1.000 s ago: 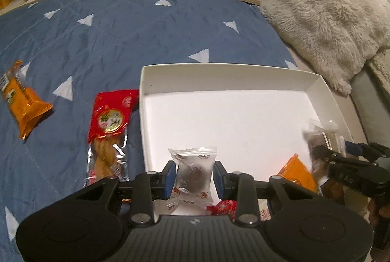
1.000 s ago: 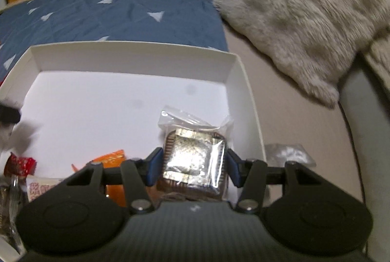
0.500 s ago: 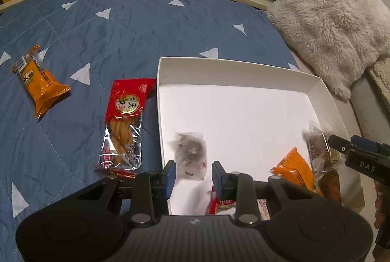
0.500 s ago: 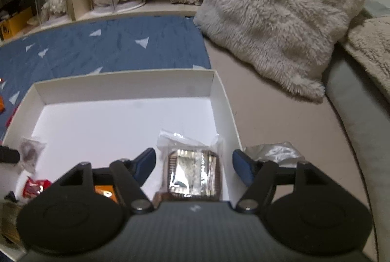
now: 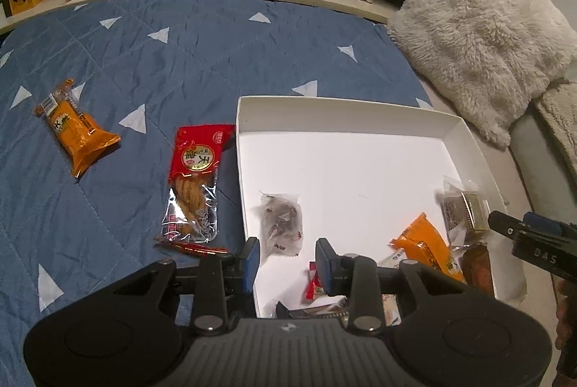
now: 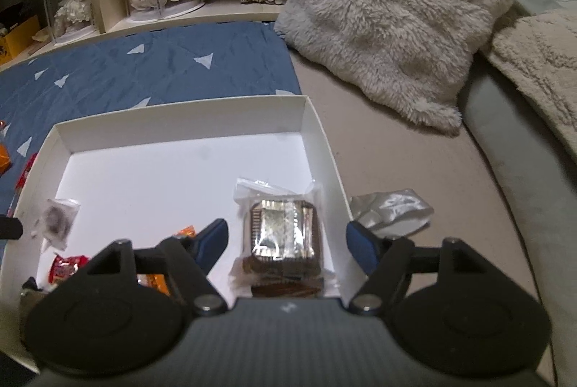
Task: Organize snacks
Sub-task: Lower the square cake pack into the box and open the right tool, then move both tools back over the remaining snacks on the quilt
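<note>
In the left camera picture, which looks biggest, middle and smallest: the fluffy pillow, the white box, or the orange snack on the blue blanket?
1. White cardboard box, though it's nearer, so unsure against the pillow.
2. Fluffy cream pillow.
3. Orange snack packet.

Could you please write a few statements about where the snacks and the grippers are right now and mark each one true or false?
1. The red twist-snack packet lies on the blue quilt, outside the white box. True.
2. The foil-topped cake packet is clamped between the pads of the right gripper. False: the jaws are opening and stand clear of it on both sides; it lies in the box.
3. The silver wrapper lies inside the box. False: it lies outside, beside the box's right wall.
4. The left gripper holds nothing. True: the clear packet with the dark snack lies on the box floor beyond its fingertips.
5. The orange packet on the quilt touches the red one. False: they lie apart.
</note>
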